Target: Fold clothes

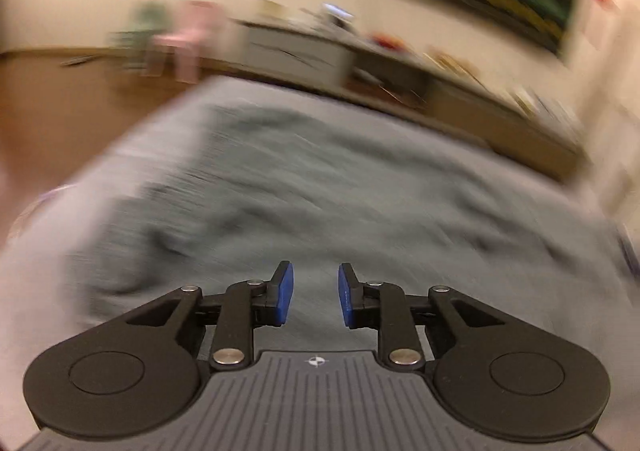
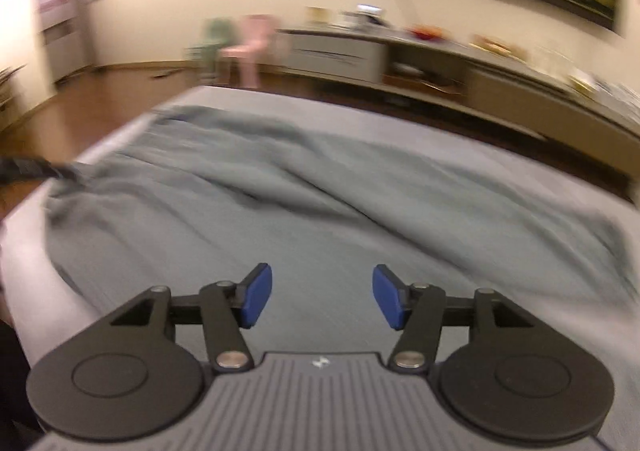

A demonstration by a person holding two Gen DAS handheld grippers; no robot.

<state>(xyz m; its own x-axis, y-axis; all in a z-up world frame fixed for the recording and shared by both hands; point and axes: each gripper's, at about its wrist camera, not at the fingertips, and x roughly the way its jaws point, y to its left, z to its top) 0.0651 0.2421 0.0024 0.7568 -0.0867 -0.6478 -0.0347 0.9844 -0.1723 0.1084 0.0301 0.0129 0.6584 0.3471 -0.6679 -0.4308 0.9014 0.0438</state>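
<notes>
Your left gripper [image 1: 315, 293] is narrowly parted, right gripper [image 2: 322, 297] wide, both empty above the garment [image 2: 280, 187]; sideboard [image 2: 460, 63] far right.

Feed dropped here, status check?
Left gripper and right gripper open, empty. Grey garment spread, rumpled, on table. Nothing in the way.

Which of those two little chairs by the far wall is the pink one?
The pink chair is the one nearer the white cabinet; the green chair stands on its other side, farther from the cabinet. Both are blurred.
</notes>
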